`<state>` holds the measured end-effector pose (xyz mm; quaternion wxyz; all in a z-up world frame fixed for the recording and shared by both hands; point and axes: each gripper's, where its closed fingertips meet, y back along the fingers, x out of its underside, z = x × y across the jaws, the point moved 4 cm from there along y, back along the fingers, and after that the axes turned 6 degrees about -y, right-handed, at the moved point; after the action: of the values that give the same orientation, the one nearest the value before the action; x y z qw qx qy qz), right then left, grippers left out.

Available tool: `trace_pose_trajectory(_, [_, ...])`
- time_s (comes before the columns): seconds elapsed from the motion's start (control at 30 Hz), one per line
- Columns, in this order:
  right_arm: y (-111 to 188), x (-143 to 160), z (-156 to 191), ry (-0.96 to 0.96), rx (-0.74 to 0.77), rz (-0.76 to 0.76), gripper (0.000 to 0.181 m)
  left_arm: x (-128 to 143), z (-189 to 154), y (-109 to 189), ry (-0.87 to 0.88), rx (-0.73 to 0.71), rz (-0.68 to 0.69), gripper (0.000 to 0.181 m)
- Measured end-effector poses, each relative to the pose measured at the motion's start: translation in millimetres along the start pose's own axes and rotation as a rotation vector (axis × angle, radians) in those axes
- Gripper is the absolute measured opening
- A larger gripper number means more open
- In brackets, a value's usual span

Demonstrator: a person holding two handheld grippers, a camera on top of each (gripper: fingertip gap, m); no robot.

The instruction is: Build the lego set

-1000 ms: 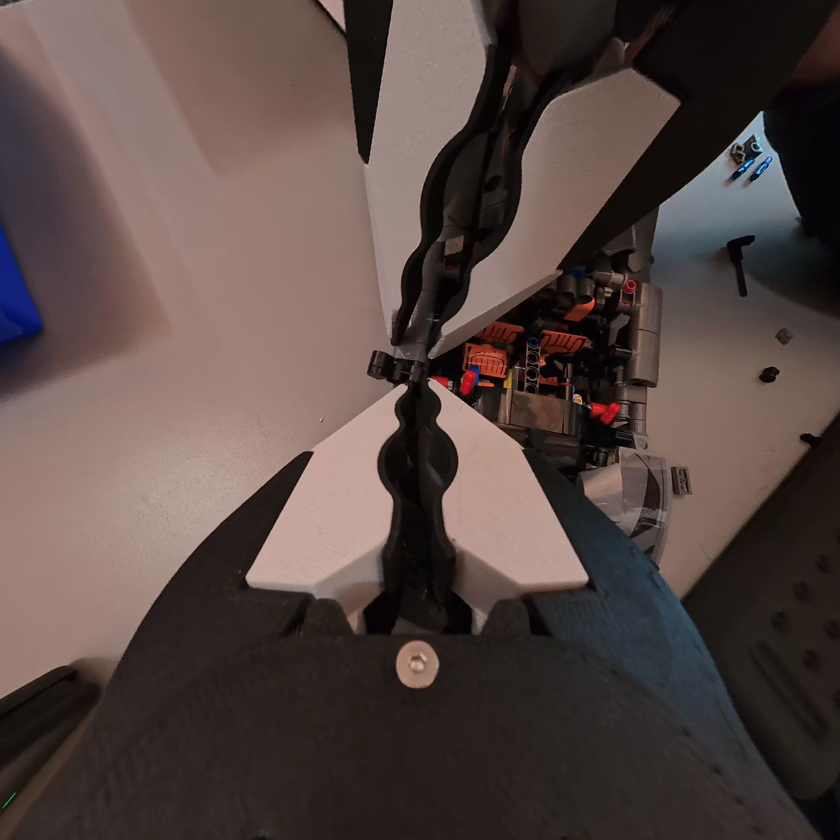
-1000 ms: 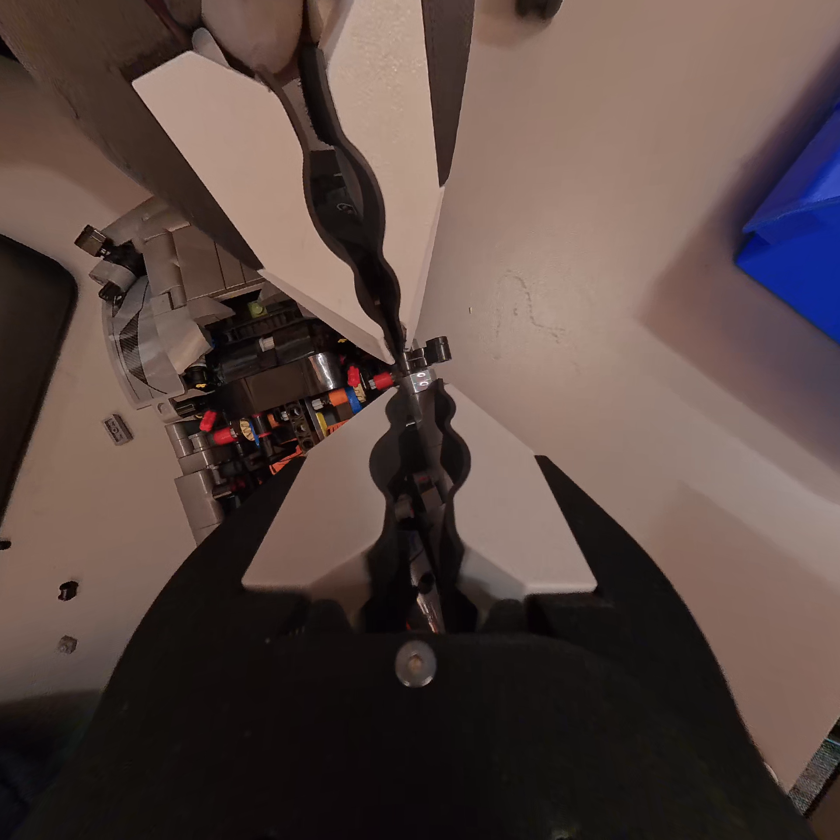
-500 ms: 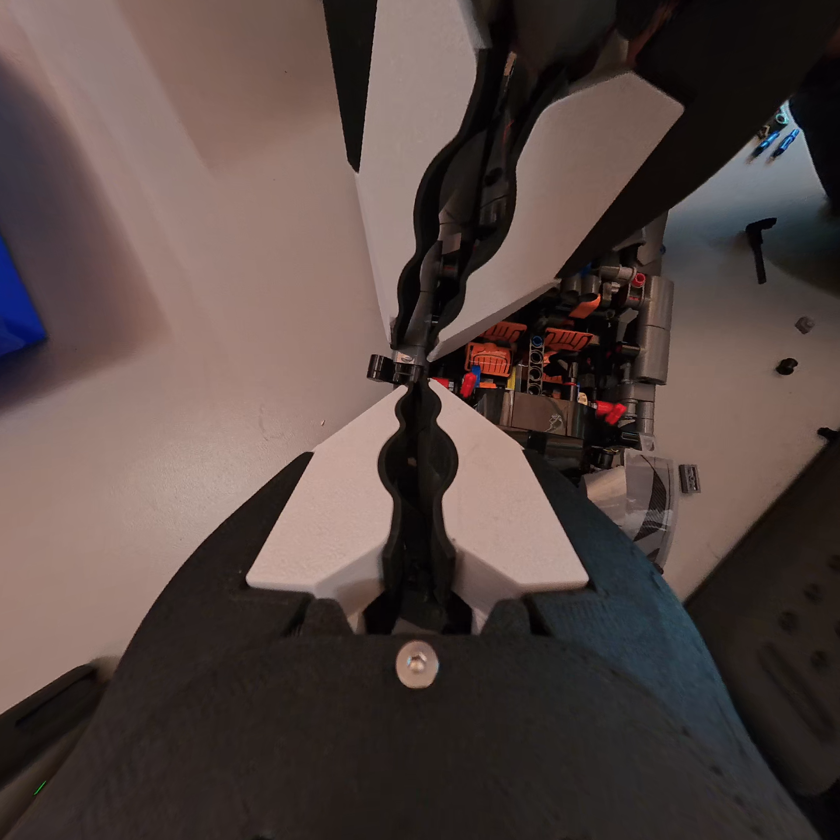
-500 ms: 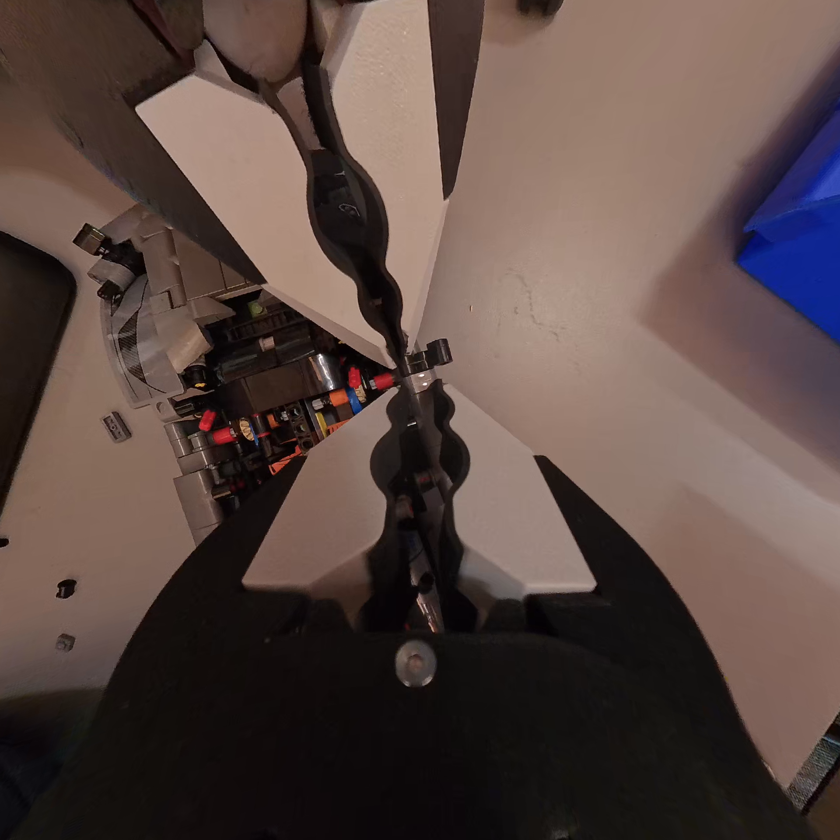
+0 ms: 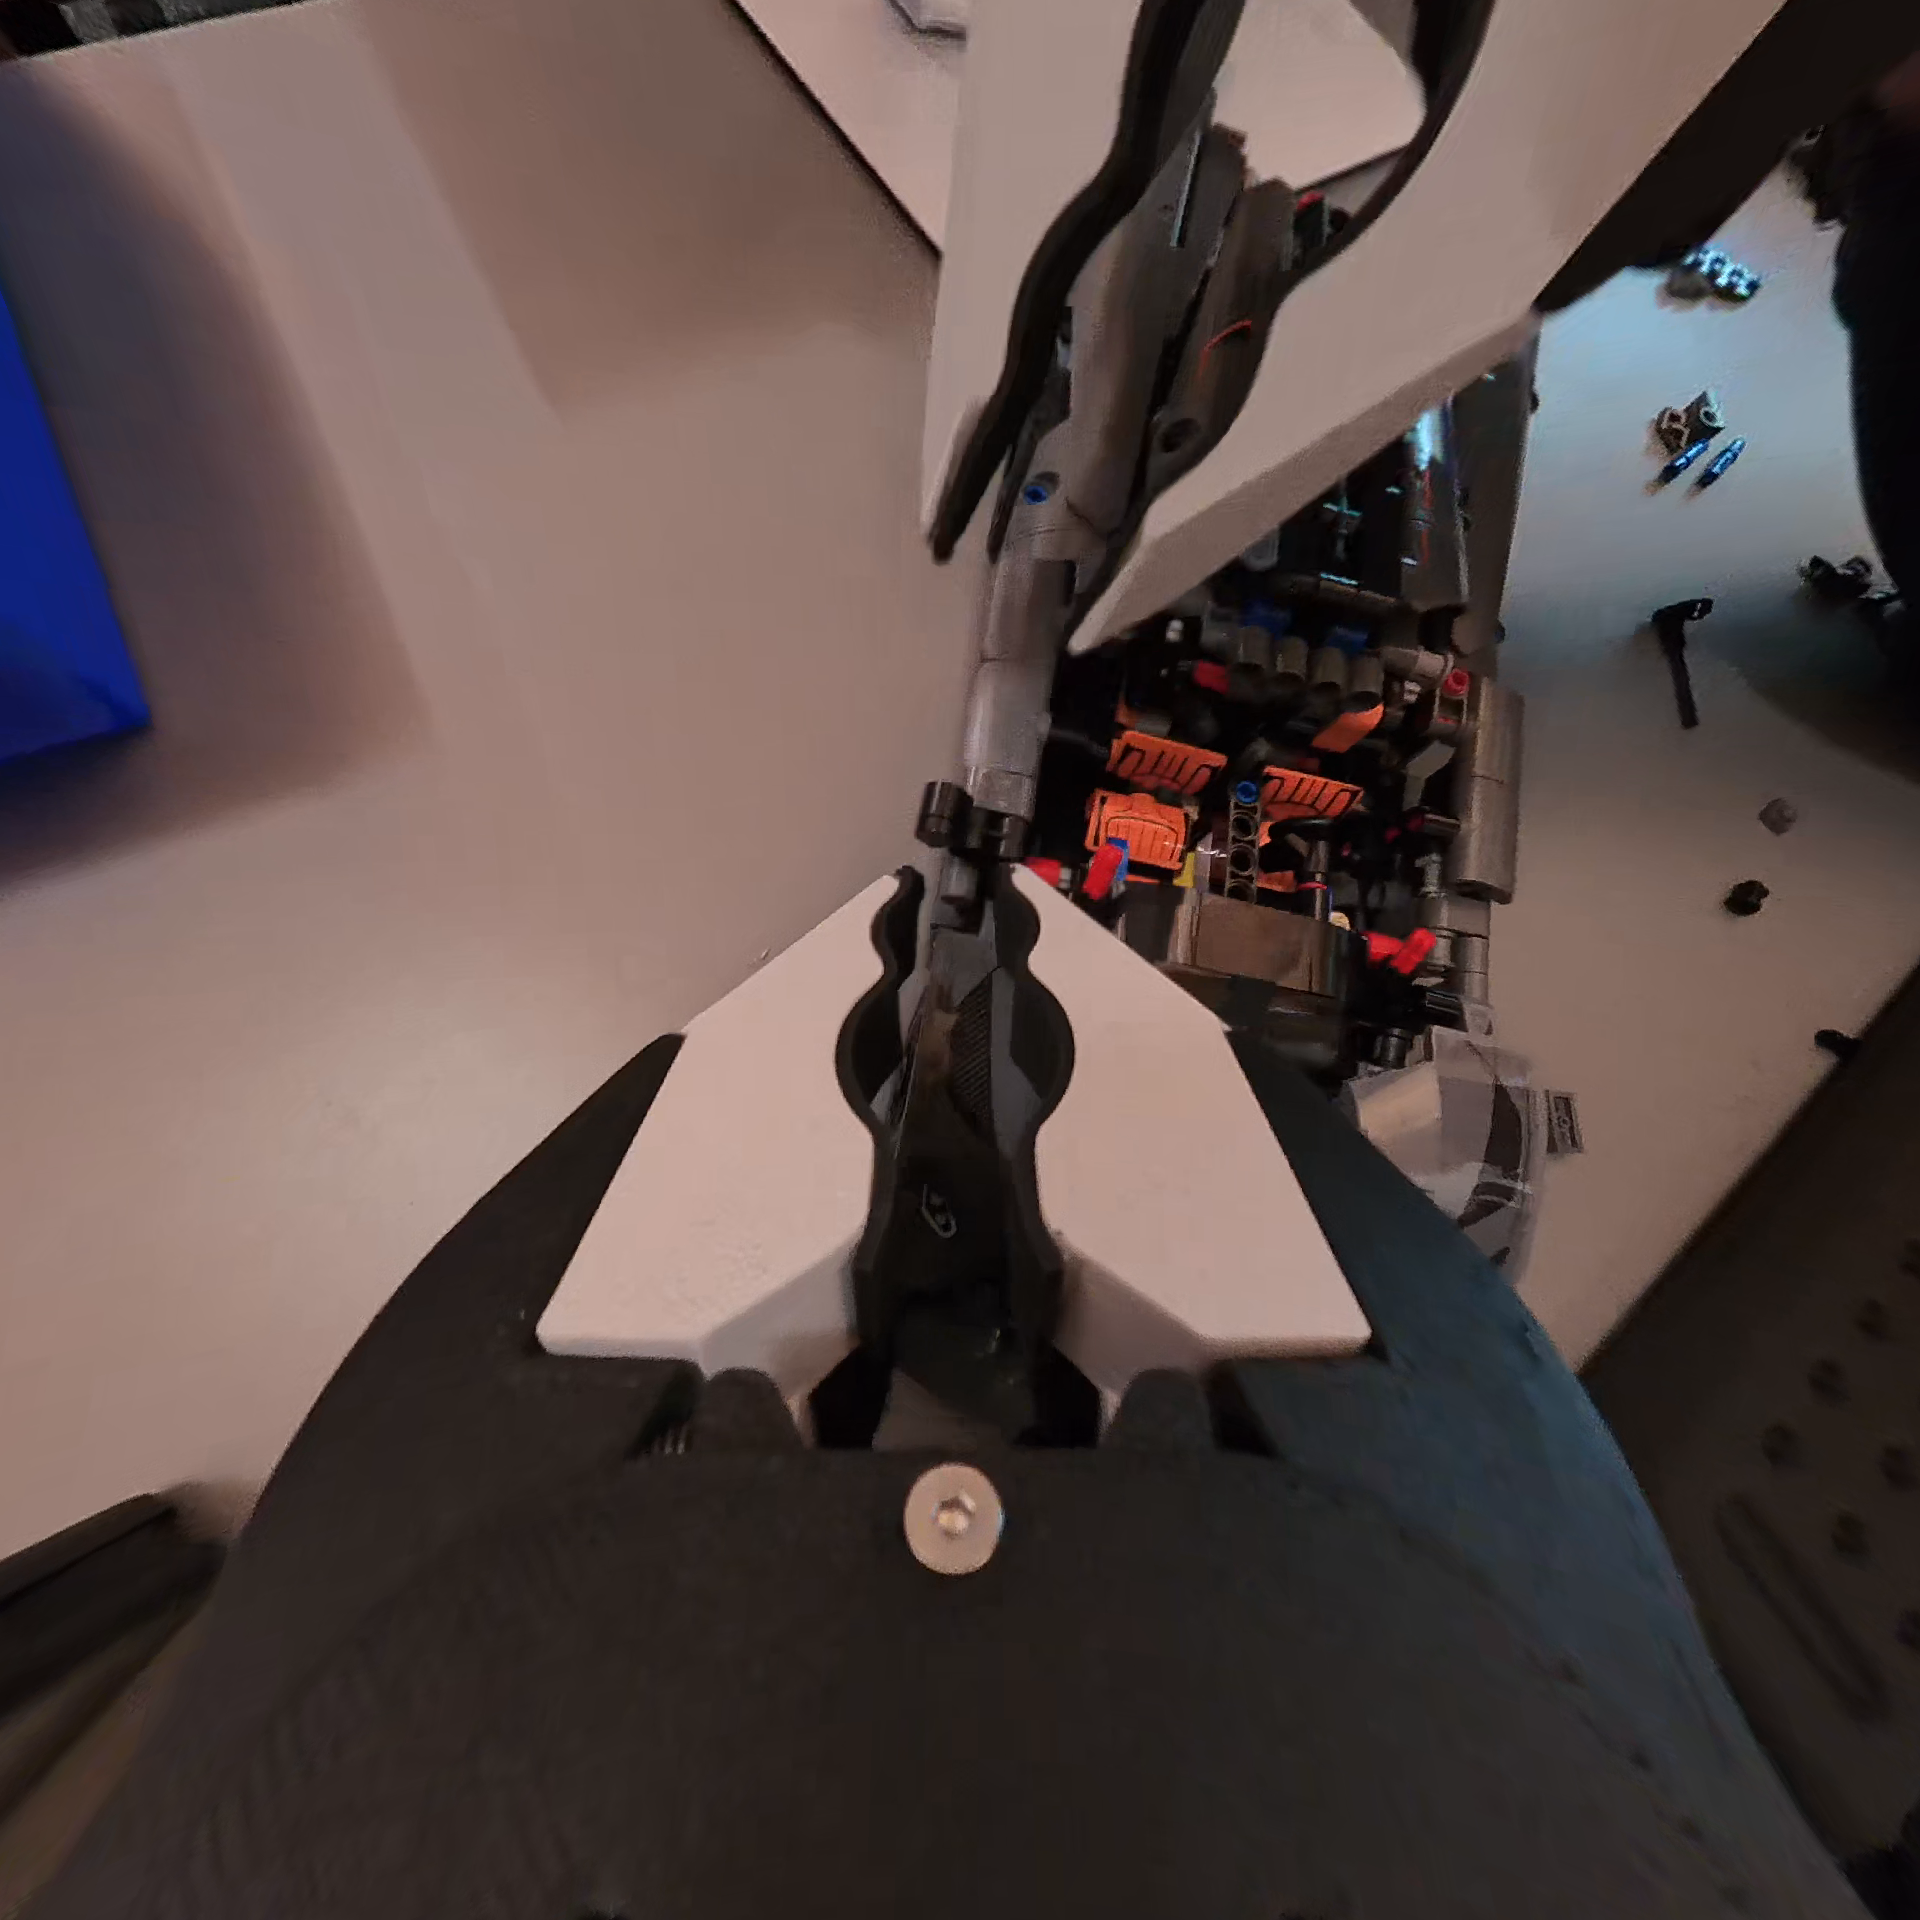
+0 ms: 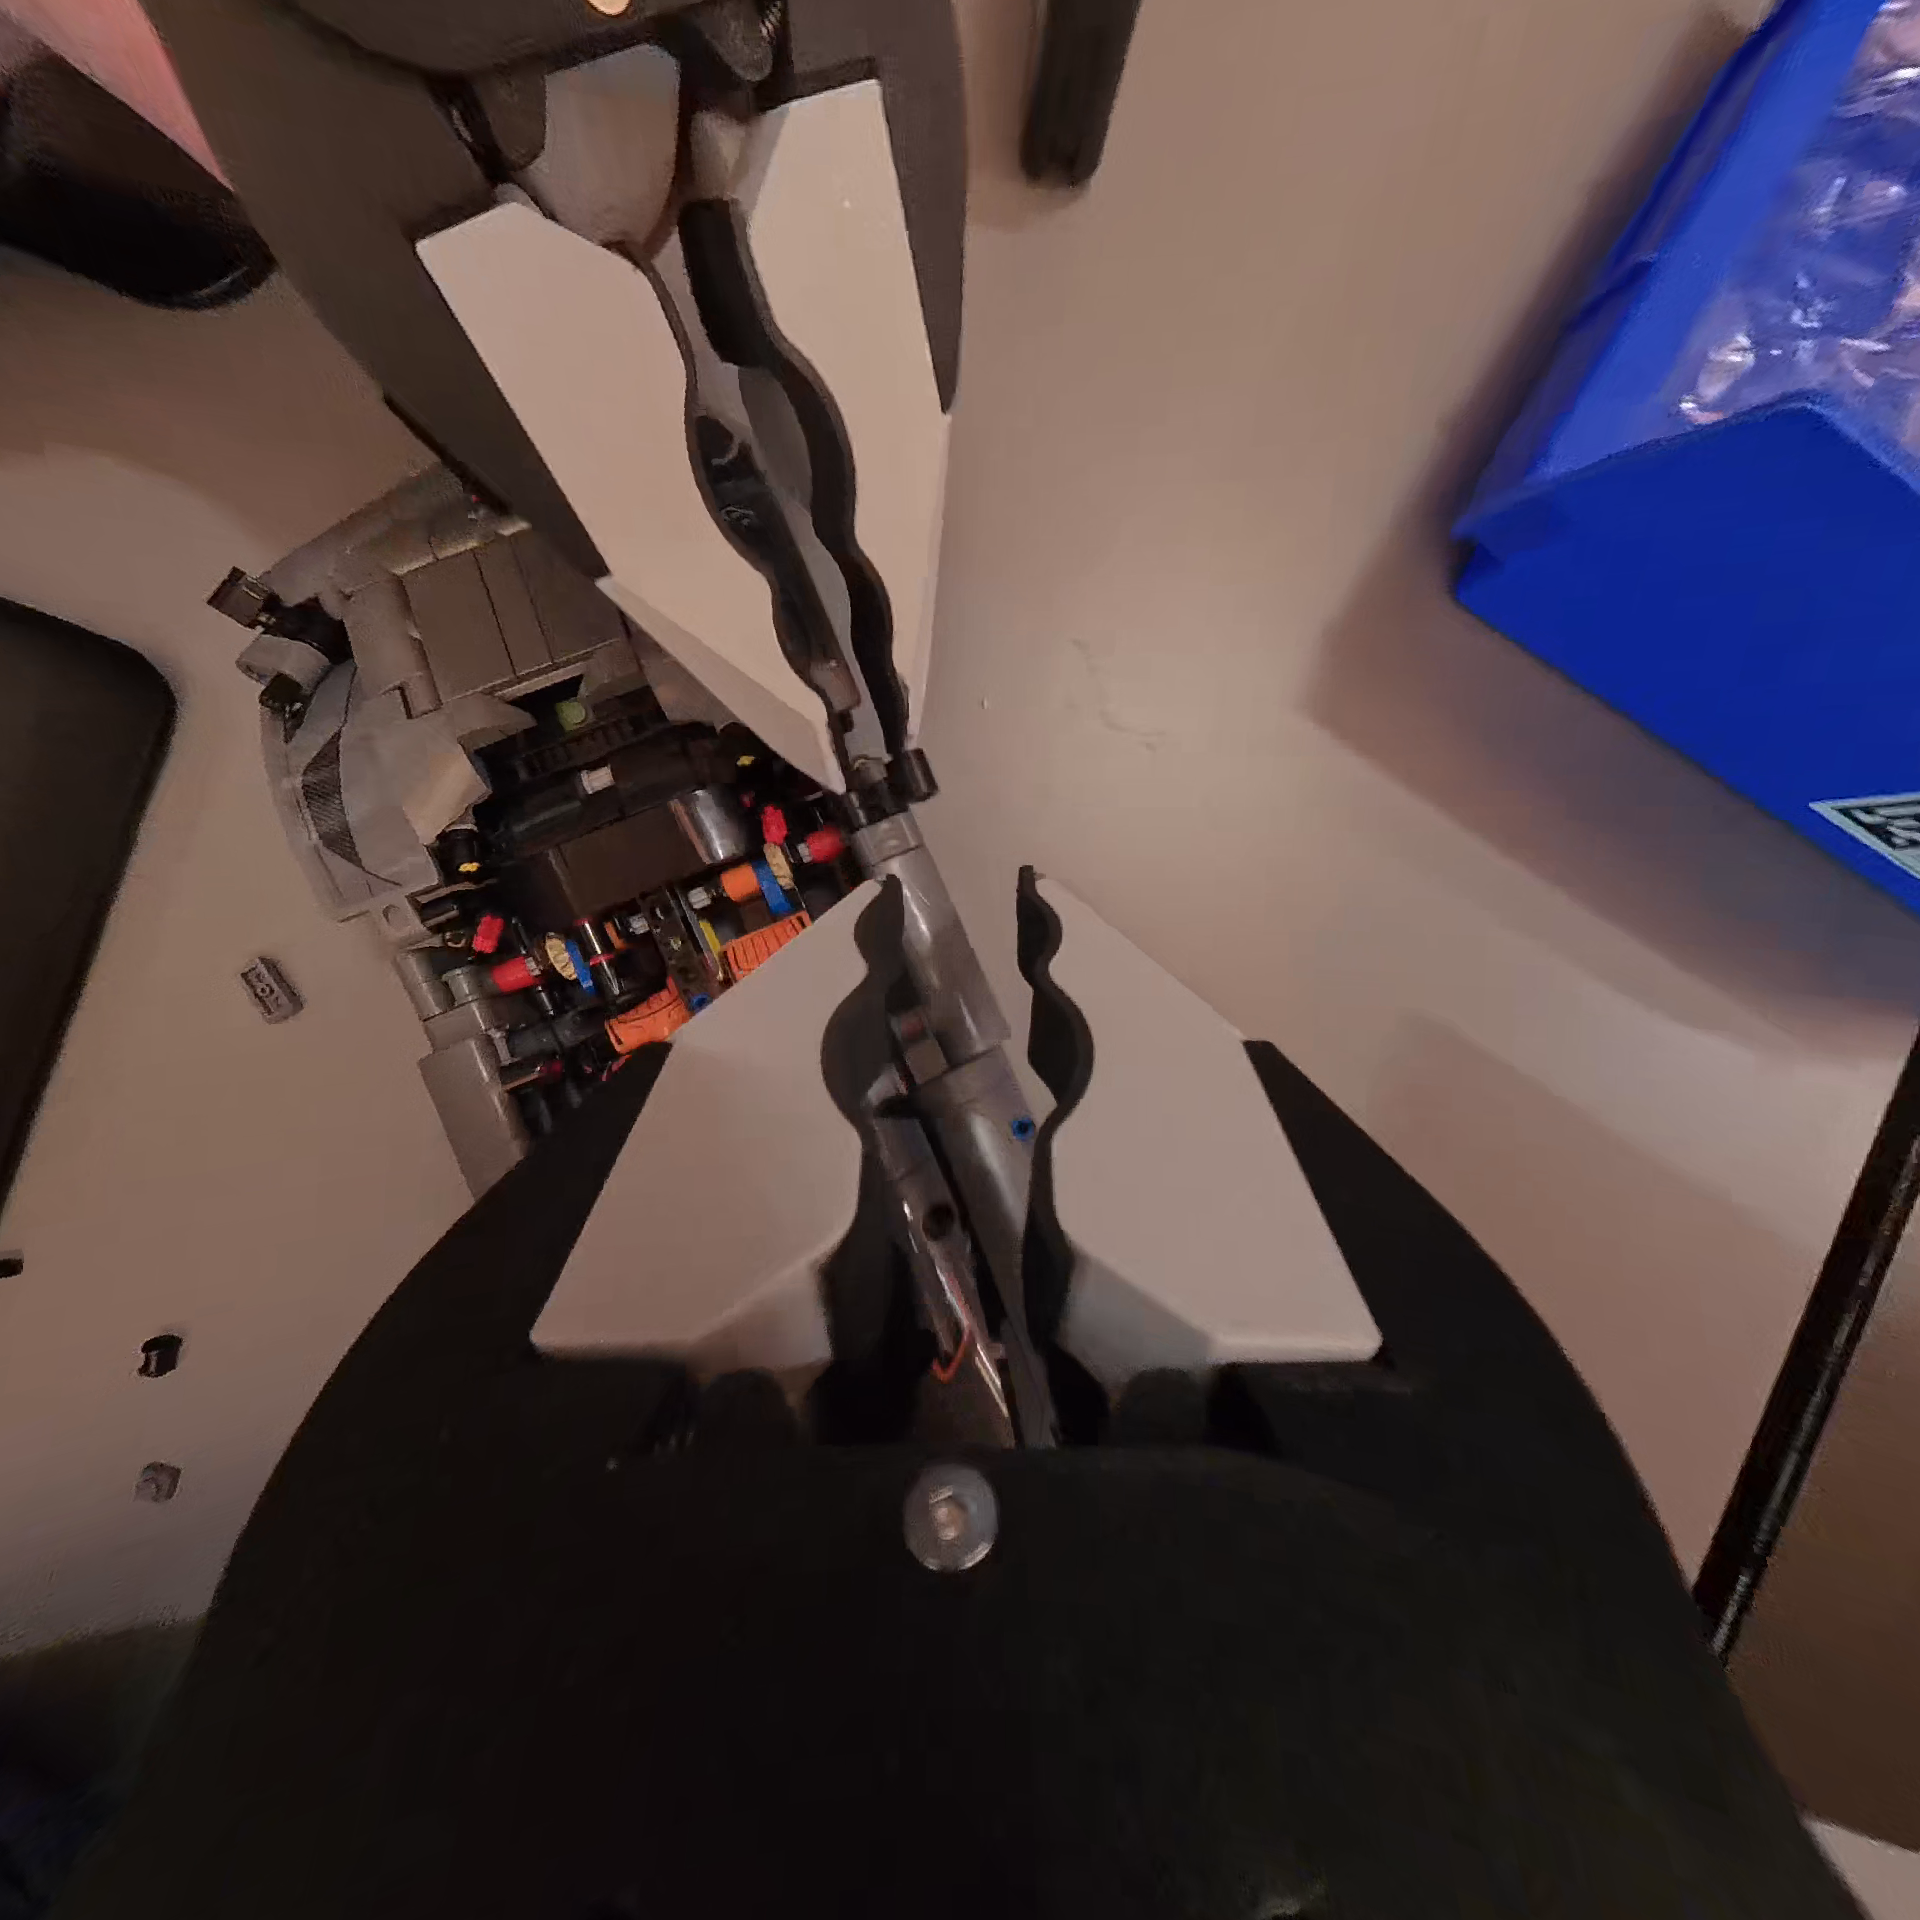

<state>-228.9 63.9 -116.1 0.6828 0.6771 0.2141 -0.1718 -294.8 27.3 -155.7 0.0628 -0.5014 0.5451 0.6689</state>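
My left gripper is shut on a black Lego piece, whose black connector end sticks out past the fingertips. A grey Lego beam assembly joins that connector and runs on between the fingers of my right gripper. In the right wrist view my right gripper is open, with the grey beam lying loose in the gap. The left gripper faces it tip to tip. The half-built Lego model lies on the white table behind the tips, and also shows in the right wrist view.
A blue bin with bagged parts stands to one side. Loose small parts lie on the table: a black pin, blue pins, and a grey tile. A dark mat borders the table by the model. Tip to tip, the grippers are about 5 cm apart.
My right gripper has opened from shut and drawn back along the grey beam, so more of the beam shows between the two grippers. The left gripper keeps its grip.
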Motion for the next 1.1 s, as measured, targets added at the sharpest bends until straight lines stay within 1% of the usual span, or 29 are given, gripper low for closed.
trace_pose_trajectory(0.1, [5, 7, -6, -0.032, 0.003, 0.002, 0.023, 2, 0, 0, 0.023, 0.032, -0.012, 0.015])
trace_pose_trajectory(0.17, [1, 15, -10, -0.054, -0.002, 0.04, 0.027, 1, 1, -1, 0.03, 0.047, -0.024, 0.015])
trace_pose_trajectory(0.27, [-8, 22, -8, -0.059, -0.039, 0.08, 0.025, -1, 1, -1, 0.036, 0.059, -0.037, 0.018])
trace_pose_trajectory(0.37, [-14, 23, -7, -0.056, -0.04, 0.106, 0.023, -2, 1, 0, 0.034, 0.067, -0.038, 0.023])
trace_pose_trajectory(0.47, [-5, 20, -10, -0.075, -0.027, 0.07, 0.023, -6, 3, 4, 0.022, 0.055, -0.054, 0.03])
trace_pose_trajectory(0.53, [4, 24, -14, -0.088, -0.006, 0.07, 0.024, -15, 3, 7, -0.001, 0.048, -0.082, 0.032])
trace_pose_trajectory(0.6, [13, 30, -19, -0.108, 0.013, 0.069, 0.024, -22, 0, 3, -0.06, 0.046, -0.057, 0.035])
trace_pose_trajectory(0.67, [18, 37, -23, -0.125, 0.018, 0.081, 0.025, -28, -3, -6, -0.118, 0.057, -0.011, 0.034])
trace_pose_trajectory(0.77, [20, 45, -23, -0.133, 0.005, 0.103, 0.025, -31, -2, -24, -0.157, 0.077, 0.078, 0.035])
trace_pose_trajectory(0.87, [18, 48, -19, -0.128, -0.023, 0.124, 0.025, -32, -3, -38, -0.153, 0.128, 0.132, 0.032])
trace_pose_trajectory(0.93, [15, 50, -18, -0.127, -0.031, 0.143, 0.024, -31, -7, -41, -0.154, 0.18, 0.14, 0.024])
trace_pose_trajectory(1.0, [12, 51, -18, -0.13, -0.039, 0.148, 0.022, -31, -5, -42, -0.161, 0.175, 0.142, 0.016])
trace_pose_trajectory(1.1, [10, 52, -19, -0.136, -0.048, 0.144, 0.021, -32, -6, -41, -0.178, 0.174, 0.121, 0.015])
